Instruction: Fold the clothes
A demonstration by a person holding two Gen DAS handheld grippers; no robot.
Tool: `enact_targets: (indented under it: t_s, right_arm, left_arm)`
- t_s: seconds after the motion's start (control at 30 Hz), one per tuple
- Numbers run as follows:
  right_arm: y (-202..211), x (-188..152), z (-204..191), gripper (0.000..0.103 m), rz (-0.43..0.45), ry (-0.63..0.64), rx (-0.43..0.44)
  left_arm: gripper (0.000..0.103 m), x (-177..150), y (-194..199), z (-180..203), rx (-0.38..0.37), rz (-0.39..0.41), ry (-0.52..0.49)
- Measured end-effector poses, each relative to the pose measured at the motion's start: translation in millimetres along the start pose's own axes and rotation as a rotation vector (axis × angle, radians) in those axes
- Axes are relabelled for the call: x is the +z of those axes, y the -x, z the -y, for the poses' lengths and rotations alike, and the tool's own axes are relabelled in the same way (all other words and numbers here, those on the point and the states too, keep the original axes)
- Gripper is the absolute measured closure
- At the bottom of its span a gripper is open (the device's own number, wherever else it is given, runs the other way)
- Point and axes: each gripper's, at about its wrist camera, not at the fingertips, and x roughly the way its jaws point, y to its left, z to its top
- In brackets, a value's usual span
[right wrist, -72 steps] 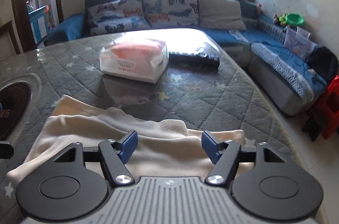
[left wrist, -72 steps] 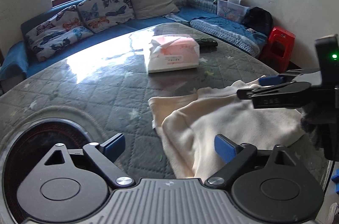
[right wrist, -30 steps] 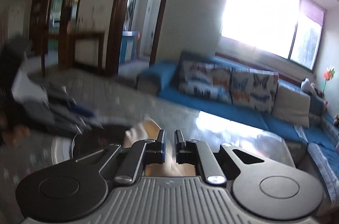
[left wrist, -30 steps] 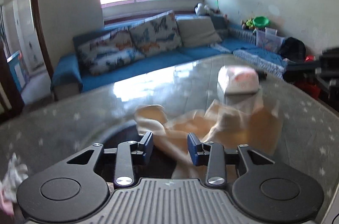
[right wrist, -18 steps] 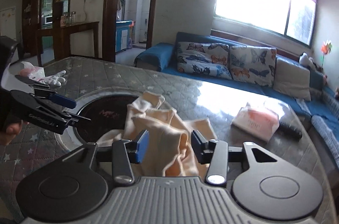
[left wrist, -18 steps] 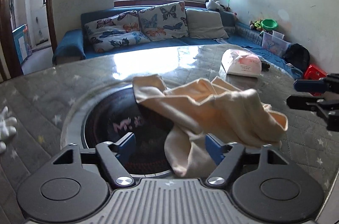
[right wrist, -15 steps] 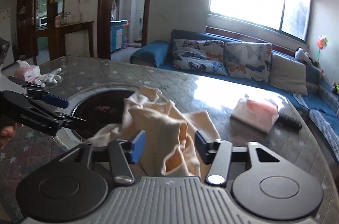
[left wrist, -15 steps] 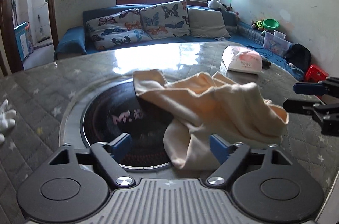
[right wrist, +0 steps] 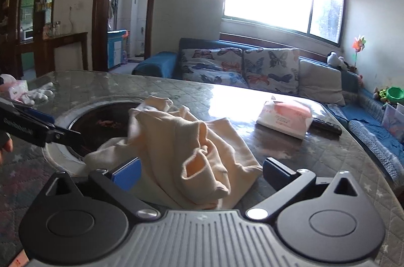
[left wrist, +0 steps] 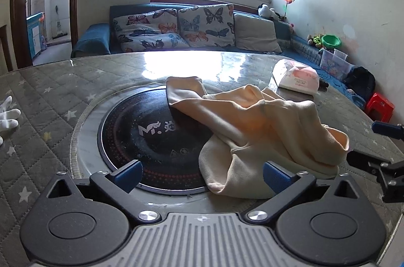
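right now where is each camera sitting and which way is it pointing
Left wrist: sits on the left gripper, low over the table, facing the sofa and window across the cooktop and cream garment; own open fingers show, right gripper at the right edge.
Right wrist: sits on the right gripper, facing the sofa and doorway over the garment; own open fingers show, left gripper at the left edge.
Shared: garment, cooktop, tissue pack, sofa.

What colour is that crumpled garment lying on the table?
Pale cream, almost peach: the garment shows best in the left wrist view.
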Motion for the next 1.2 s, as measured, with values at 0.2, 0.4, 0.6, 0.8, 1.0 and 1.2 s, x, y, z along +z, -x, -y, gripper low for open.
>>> enact_targets:
  t_s: [0.2, 0.4, 0.6, 0.8, 1.0, 1.2]
  right_arm:
    - [-7.7, -1.4, 4.8, 0.000, -0.017, -0.009, -0.016]
    - [-10.1, 3.0, 13.5, 0.000, 0.002, -0.054, -0.033]
    - [-11.6, 4.3, 17.0, 0.000, 0.005, -0.081, -0.042]
    - [-13.9, 4.3, 18.1, 0.000, 0.007, -0.086, -0.049]
    - [-13.2, 3.8, 19.6, 0.000, 0.009, -0.094, -0.054]
    - [-15.5, 5.4, 21.6, 0.000, 0.007, -0.092, -0.060]
  left_arm:
    - [0.000, 5.7, -5.6, -1.5, -0.002, -0.001, 0.021]
    - [0.000, 22.8, -16.8, 1.6, -0.002, -0.014, 0.016]
    - [0.000, 39.8, -30.0, 10.8, 0.010, -0.023, -0.023]
    - [0.000, 55.6, -46.5, 20.9, 0.047, -0.060, -0.095]
    - [0.000, 74.4, -64.6, 24.3, 0.066, -0.086, -0.070]
    - [0.020, 77.8, -80.4, 27.4, 0.057, -0.096, -0.064]
